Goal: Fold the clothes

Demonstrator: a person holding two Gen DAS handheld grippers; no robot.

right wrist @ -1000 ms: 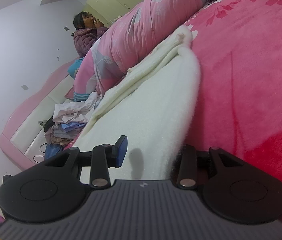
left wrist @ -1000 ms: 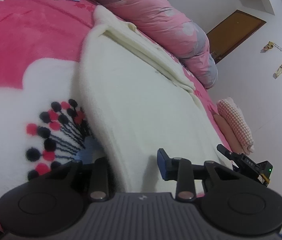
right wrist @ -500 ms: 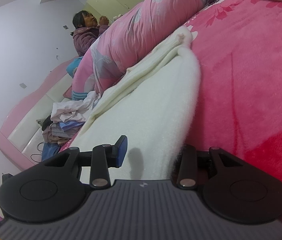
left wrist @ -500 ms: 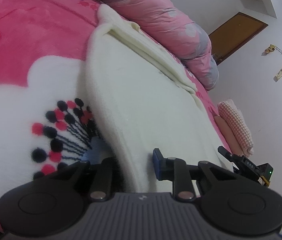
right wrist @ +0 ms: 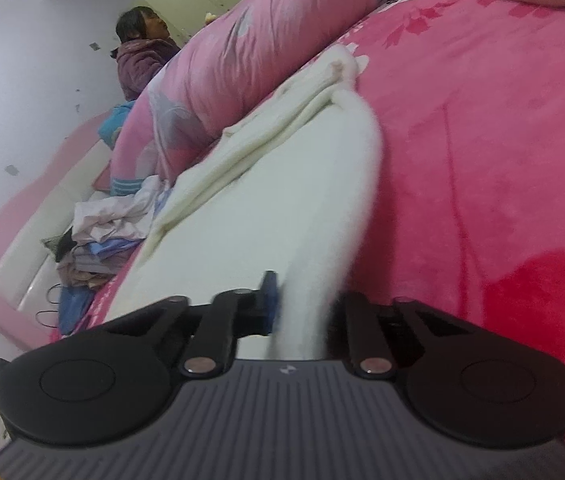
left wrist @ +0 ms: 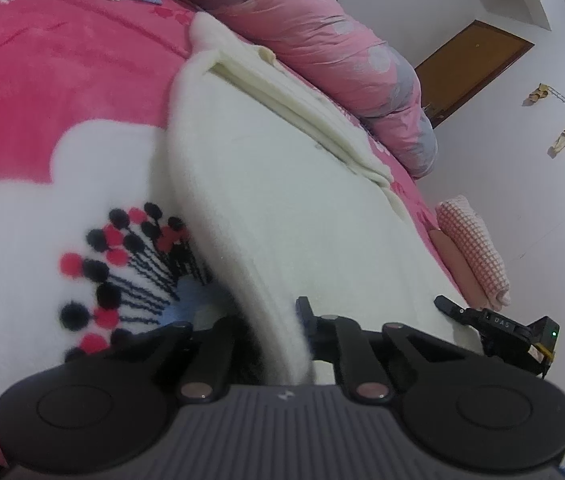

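I'm working in a bedroom of someone's home. Under me is a bed spread with a fluffy pink blanket [left wrist: 62, 80] printed with a big white flower, and a rolled pink quilt [left wrist: 322, 36] lies along its far side. A pink padded headboard [right wrist: 22, 208] curves round one end, with a heap of loose clothes [right wrist: 98, 236] beside it. I can see plain white walls [left wrist: 522, 184], a brown wooden door [left wrist: 474, 60], and a person [right wrist: 142, 52] in a purple jacket beyond the quilt.

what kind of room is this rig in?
Most likely a home bedroom. The cream fleece garment lies on a bed covered by a pink floral blanket, with a rolled pink quilt behind it, a padded pink headboard, and a pile of unfolded clothes.
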